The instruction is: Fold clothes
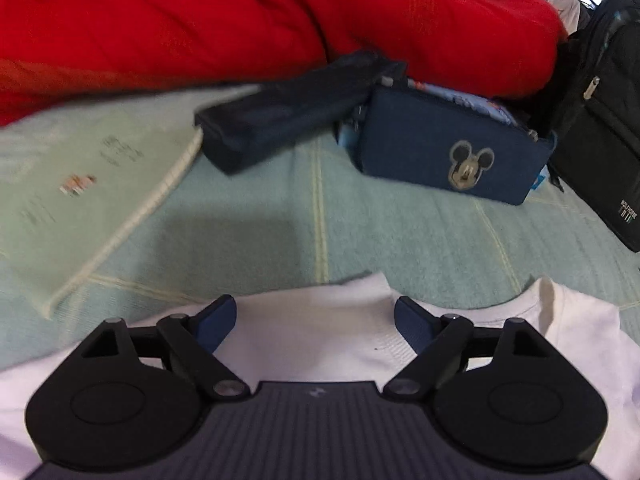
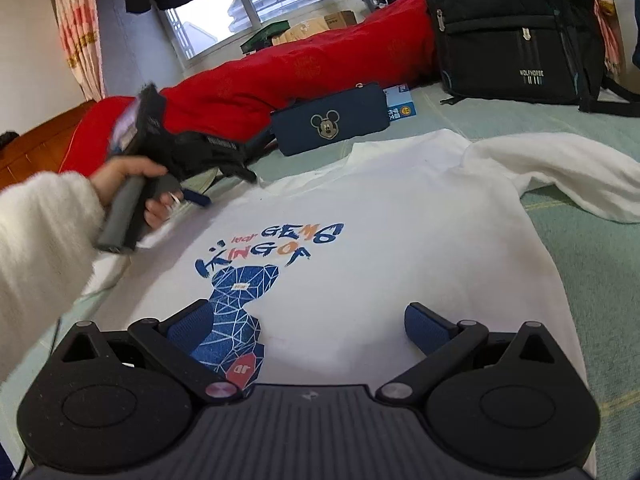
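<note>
My left gripper (image 1: 315,320) and right gripper (image 2: 307,324) both gape wide, empty, over the white sweatshirt (image 2: 400,216); contact seemingly none.

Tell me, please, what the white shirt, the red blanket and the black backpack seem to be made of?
The white shirt looks like soft matte knit, probably cotton: it wrinkles gently, with a ribbed weave in the left wrist view. The red blanket seems a padded, slightly shiny woven fabric, puffy with faint patterns. The black backpack appears to be synthetic woven cloth, likely nylon or polyester, with metal zipper pulls.
</note>
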Motion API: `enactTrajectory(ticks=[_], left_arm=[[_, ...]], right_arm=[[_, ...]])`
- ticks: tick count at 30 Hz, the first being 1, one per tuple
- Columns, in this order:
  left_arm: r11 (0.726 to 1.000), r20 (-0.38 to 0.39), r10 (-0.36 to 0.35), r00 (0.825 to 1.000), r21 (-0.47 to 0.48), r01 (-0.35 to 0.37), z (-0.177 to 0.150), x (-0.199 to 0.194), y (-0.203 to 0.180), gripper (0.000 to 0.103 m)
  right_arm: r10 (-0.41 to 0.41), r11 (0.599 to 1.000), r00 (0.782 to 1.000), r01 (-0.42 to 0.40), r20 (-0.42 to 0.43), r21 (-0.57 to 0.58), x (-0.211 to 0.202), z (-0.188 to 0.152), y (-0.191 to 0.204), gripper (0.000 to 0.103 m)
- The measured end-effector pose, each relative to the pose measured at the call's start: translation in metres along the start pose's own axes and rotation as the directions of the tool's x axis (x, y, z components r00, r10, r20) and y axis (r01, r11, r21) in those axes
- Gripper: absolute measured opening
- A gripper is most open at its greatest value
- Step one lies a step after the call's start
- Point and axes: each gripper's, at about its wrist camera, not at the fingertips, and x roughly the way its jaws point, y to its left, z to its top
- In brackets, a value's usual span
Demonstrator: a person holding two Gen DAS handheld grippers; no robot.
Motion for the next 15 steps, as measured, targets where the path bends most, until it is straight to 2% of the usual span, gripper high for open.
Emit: enactTrajectory(ticks=[5, 8, 9, 12, 15], left_arm=[[0.999, -0.003, -0.035, 0.999, 0.032, 0.035, 0.003, -0.005, -0.007, 0.088], [0.998, -0.041, -0.038, 0.998, 0.048, 0.040, 0.000, 0.020, -0.013, 0.088], [0.999, -0.034, -0.024, 0.999, 0.047, 0.025, 0.001, 0.028, -0.014, 0.088], [0.998, 0.024, 0.057, 0.998, 0.037, -0.058, 0.014, 0.043, -0.014, 0.088], [0.995, 0.041, 0.102, 0.994, -0.024, -0.102, 0.029, 0.045, -0.010, 0.086]], right_arm=[[-0.026, 0.998, 0.996, 0.022, -0.081, -0.051, -0.007, 0.003, 0.016, 0.103], [0.069, 0.995, 0.993, -0.076, -0.100, -0.070, -0.011, 0.002, 0.021, 0.103], [0.093, 0.992, 0.990, -0.100, -0.103, -0.074, -0.012, 0.002, 0.022, 0.103], [0.092, 0.992, 0.991, -0.100, -0.100, -0.082, -0.009, 0.001, 0.022, 0.103], [0.099, 0.992, 0.990, -0.107, -0.100, -0.074, -0.006, 0.000, 0.020, 0.103]])
